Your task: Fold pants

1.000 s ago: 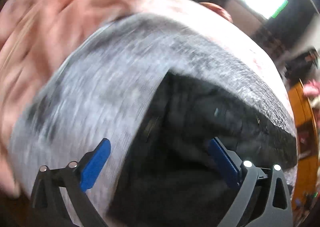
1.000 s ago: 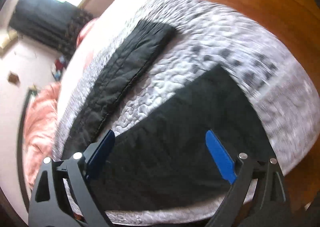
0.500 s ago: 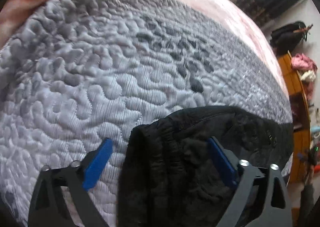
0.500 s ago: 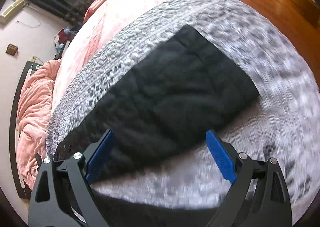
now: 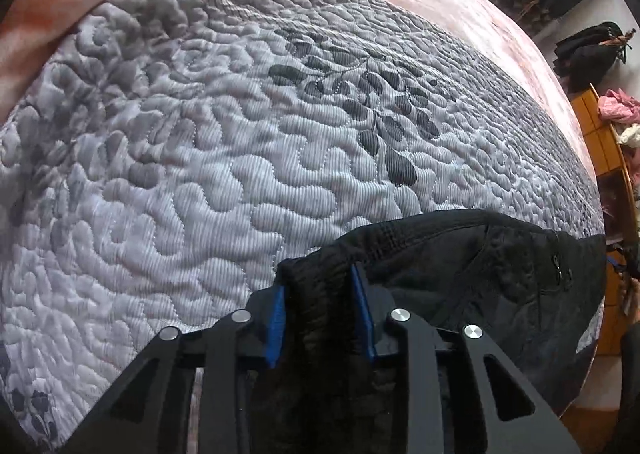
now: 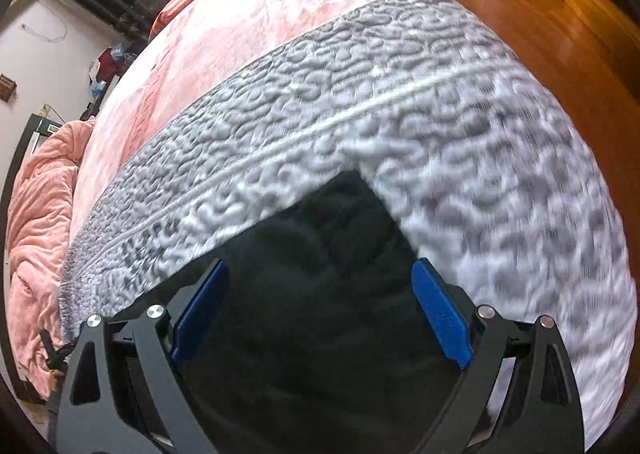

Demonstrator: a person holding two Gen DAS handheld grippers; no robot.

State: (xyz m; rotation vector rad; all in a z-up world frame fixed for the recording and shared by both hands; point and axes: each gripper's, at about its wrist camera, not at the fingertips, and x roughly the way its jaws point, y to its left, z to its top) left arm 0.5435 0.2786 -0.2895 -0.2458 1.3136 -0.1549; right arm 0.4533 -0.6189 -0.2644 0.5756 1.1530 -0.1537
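We hold two grippers over black pants (image 5: 460,278) lying on a grey quilted bedspread (image 5: 224,158), and we place everything from those pants. The left gripper (image 5: 318,318) sits at one corner of the pants, at what looks like the waistband end; its jaws have just been closing and its blue pads now pinch a bunched ridge of the black fabric between them. From that corner the pants stretch away to the right in the left wrist view, with a small zipper pull (image 5: 558,268) farther along. The right gripper (image 6: 320,312) hovers above the pants' far corner (image 6: 352,190), jaws spread wide, holding nothing; black cloth lies below and between them, the corner just ahead. We judge the right gripper must drop straight down onto that edge next.
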